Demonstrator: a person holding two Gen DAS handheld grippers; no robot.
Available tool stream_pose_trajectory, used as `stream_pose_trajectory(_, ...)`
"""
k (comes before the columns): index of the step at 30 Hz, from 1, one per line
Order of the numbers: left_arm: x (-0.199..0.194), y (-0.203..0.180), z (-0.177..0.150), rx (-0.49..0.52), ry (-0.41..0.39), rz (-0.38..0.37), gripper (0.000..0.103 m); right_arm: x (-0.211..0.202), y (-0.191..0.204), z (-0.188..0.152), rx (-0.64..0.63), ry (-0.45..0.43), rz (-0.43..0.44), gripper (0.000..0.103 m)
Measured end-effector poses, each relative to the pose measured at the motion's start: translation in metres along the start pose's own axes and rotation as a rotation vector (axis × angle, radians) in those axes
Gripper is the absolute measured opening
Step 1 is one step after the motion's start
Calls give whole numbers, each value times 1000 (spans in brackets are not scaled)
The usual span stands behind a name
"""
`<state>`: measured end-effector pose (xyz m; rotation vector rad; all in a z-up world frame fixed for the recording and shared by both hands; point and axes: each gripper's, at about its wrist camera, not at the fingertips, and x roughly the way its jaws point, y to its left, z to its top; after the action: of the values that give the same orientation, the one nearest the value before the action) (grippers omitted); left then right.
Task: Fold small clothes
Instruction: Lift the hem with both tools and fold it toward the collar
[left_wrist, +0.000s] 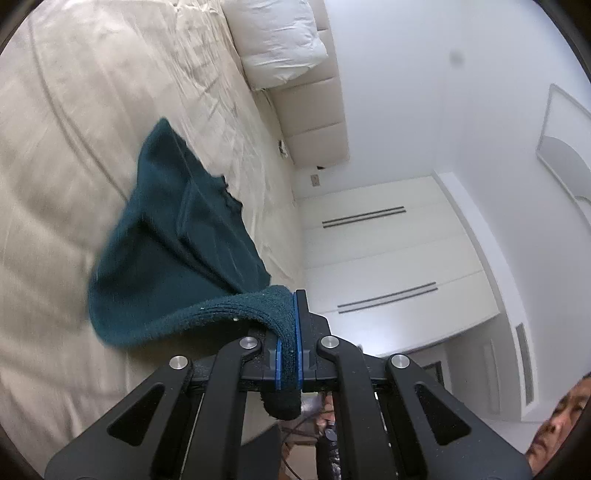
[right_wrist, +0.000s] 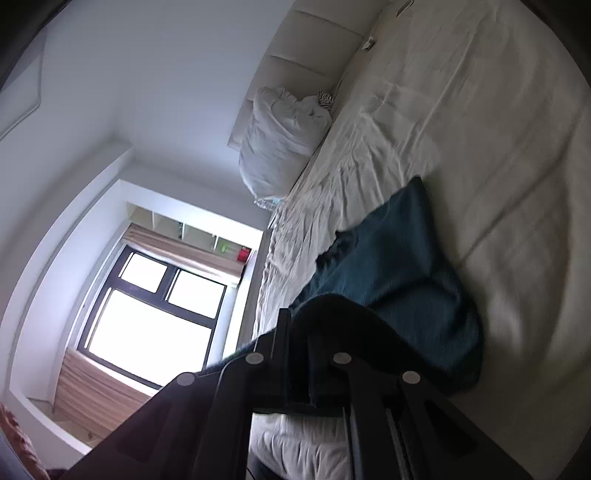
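A dark teal knitted garment (left_wrist: 177, 251) lies partly on the cream bed sheet (left_wrist: 74, 147), with one edge lifted off it. My left gripper (left_wrist: 290, 332) is shut on that edge; the fabric is pinched between its blue pads and a fold hangs out behind them. In the right wrist view the same teal garment (right_wrist: 399, 266) stretches from the bed up to my right gripper (right_wrist: 299, 325), which is shut on another edge; dark cloth drapes over its fingers and hides the pads. Both views are rolled strongly sideways.
A white pillow (left_wrist: 277, 40) leans on the padded headboard (left_wrist: 314, 122) at the bed's far end. White wardrobe doors (left_wrist: 388, 266) stand beyond the bed. A bright window (right_wrist: 155, 310) fills the other wall. A person's head shows at the corner (left_wrist: 561, 424).
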<state>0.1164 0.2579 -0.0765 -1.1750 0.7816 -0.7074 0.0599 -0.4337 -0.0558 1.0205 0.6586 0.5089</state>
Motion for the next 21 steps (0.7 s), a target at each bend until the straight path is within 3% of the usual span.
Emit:
stream_pose_trajectory(5, 24, 14, 44, -18, -18, 50, 3, 27, -7, 26, -5, -6, -38, 8)
stream_pose_trajectory(11, 57, 27, 85, -51, -30, 59, 3, 62, -18, 58, -21, -10, -104, 8)
stream_pose_trajectory(21, 106, 53, 136, -84, -27, 118, 3, 111, -56, 97, 69, -21, -150, 8)
